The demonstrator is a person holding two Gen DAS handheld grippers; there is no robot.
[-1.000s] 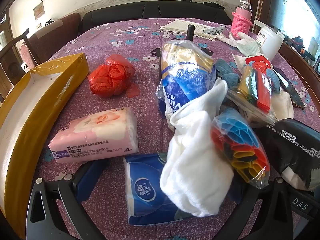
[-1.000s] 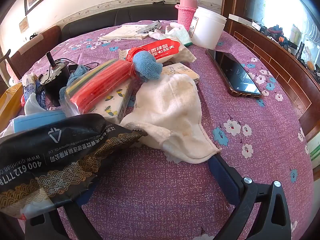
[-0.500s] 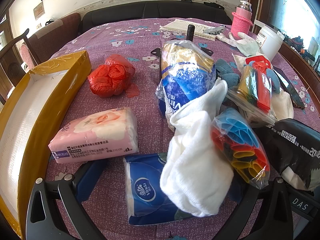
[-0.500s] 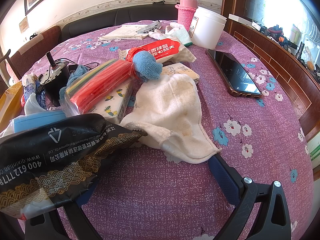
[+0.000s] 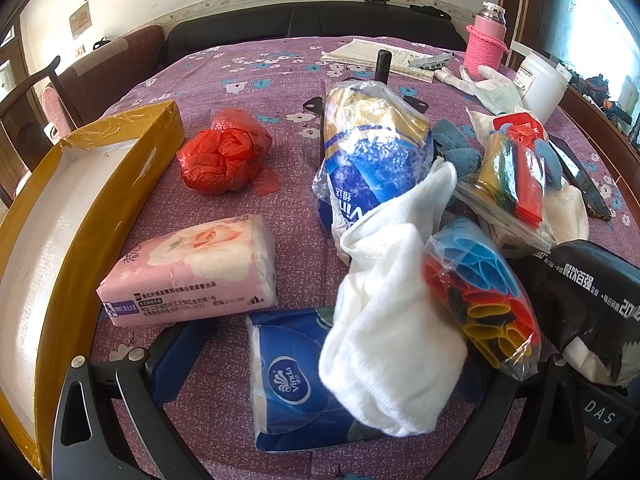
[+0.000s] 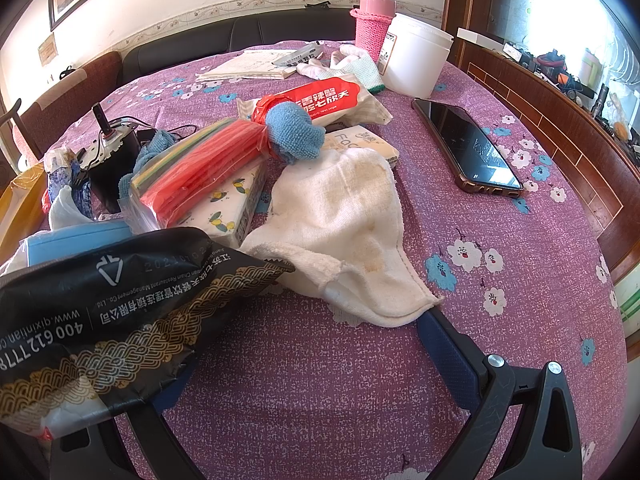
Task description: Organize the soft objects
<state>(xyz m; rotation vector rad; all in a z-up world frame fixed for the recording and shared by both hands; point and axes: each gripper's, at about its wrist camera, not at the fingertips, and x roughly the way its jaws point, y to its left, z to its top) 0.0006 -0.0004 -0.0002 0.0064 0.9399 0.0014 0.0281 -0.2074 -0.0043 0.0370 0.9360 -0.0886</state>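
Note:
In the left wrist view, my left gripper [image 5: 320, 364] is open, its jaws wide around a blue Vinda tissue pack [image 5: 288, 380] and a white towel [image 5: 392, 340]. A pink tissue pack [image 5: 192, 272], a red plastic bag [image 5: 226, 156] and a blue-gold bagged roll [image 5: 372, 152] lie beyond. A yellow box [image 5: 80, 216] stands at the left. In the right wrist view, my right gripper [image 6: 304, 360] is open and empty. A stained white cloth [image 6: 352, 232] lies just ahead of it and a black packet [image 6: 120, 304] covers its left finger.
A phone [image 6: 468, 148], a white tub [image 6: 416, 60] and a pink flask [image 6: 374, 16] stand at the right. A blue cloth [image 6: 296, 132], a bag of red strips [image 6: 200, 172], a red wipes pack [image 6: 320, 100] and a black motor [image 6: 112, 152] crowd the middle. A bag of coloured clips [image 5: 480, 296] lies beside the towel.
The left wrist view has shifted slightly, showing more of the yellow box. Nothing on the table has moved and both grippers stay open.

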